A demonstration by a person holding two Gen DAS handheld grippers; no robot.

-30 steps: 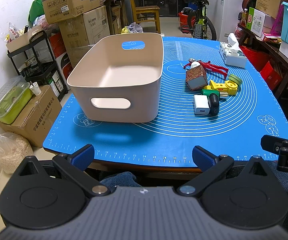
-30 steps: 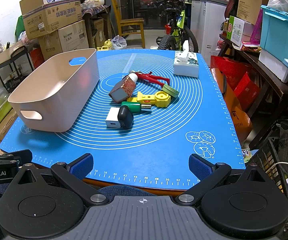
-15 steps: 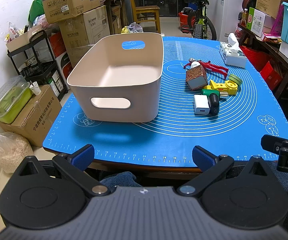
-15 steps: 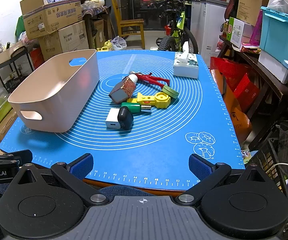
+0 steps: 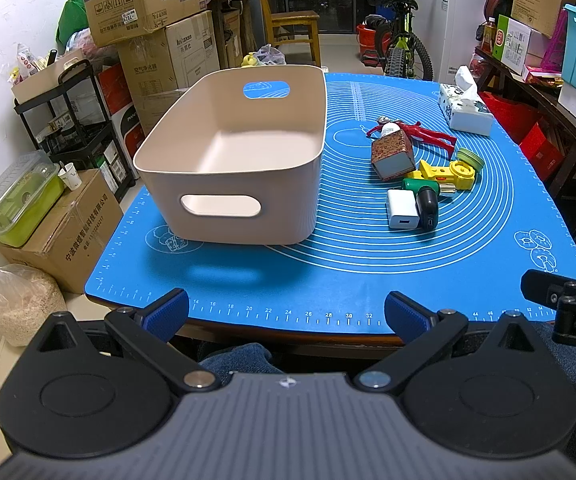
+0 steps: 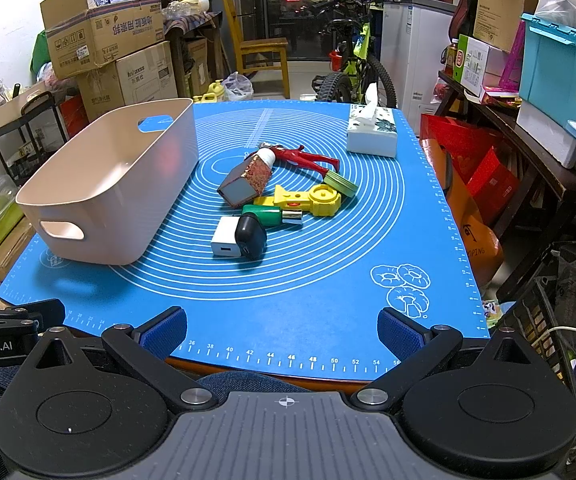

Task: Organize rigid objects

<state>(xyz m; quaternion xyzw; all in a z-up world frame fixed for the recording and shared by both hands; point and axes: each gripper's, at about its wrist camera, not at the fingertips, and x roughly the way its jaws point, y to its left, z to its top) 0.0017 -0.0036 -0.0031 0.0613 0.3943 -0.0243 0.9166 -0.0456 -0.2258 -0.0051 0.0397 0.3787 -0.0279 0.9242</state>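
Left wrist view: left gripper (image 5: 286, 314) jaws wide apart, empty, at near table edge. Right gripper (image 6: 282, 326) likewise spread. Beige bin (image 5: 232, 152) on blue mat (image 5: 328, 272); toy pile (image 6: 276, 200) beside it — white charger (image 6: 226, 237) partly hidden behind black item (image 6: 251, 237).

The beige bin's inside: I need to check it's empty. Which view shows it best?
The left wrist view: it looks down into the beige bin and shows its bare floor. The right wrist view sees the bin obliquely, its near wall hiding most of the floor.
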